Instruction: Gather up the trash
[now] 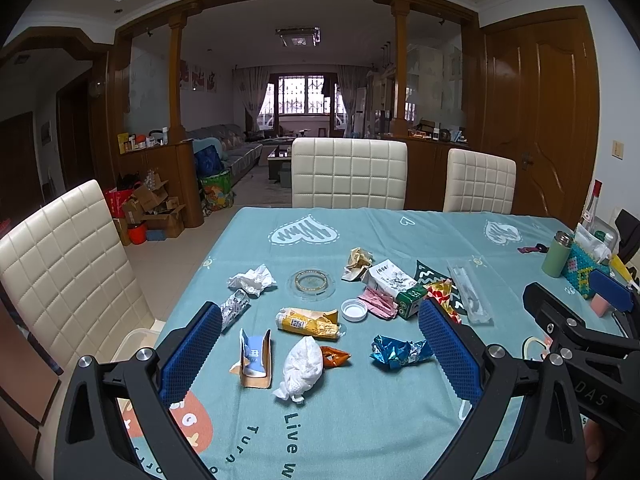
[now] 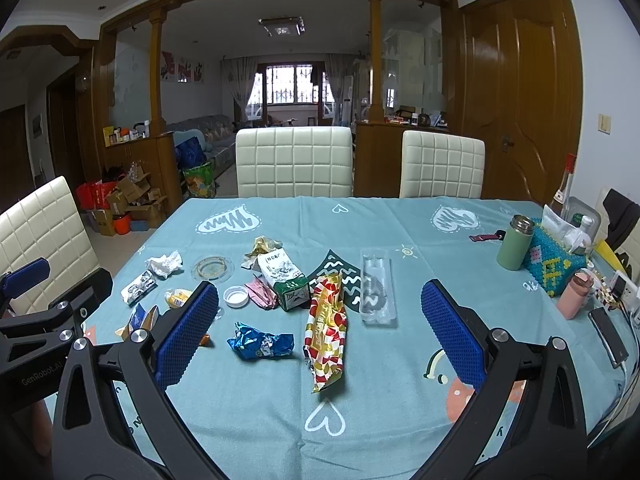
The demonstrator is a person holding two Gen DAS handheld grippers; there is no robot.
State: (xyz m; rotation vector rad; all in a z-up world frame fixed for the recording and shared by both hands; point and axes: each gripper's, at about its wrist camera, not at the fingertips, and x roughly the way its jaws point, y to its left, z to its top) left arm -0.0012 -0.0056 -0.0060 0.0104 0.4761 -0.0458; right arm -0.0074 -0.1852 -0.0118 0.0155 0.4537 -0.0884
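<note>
Trash lies scattered on the teal tablecloth [image 1: 360, 420]. In the left wrist view a white crumpled tissue [image 1: 303, 364], a torn blue carton [image 1: 256, 354], a yellow wrapper [image 1: 308, 322] and a blue foil wrapper [image 1: 400, 352] lie between the wide-apart fingers of my left gripper [image 1: 320, 320], which is open and holds nothing. In the right wrist view a red-and-yellow wrapper [image 2: 326, 332] and the blue foil wrapper [image 2: 260, 345] lie ahead of my right gripper [image 2: 320, 296], also open and empty. A green-and-white carton [image 2: 284, 280] and a white cap [image 2: 236, 296] sit further back.
A glass ashtray [image 1: 312, 283] and a clear plastic tray [image 2: 376, 288] rest mid-table. A green flask [image 2: 514, 244], beaded tissue box [image 2: 554, 268], pink bottle [image 2: 574, 294] and phone [image 2: 608, 336] crowd the right edge. White chairs [image 1: 348, 172] ring the table.
</note>
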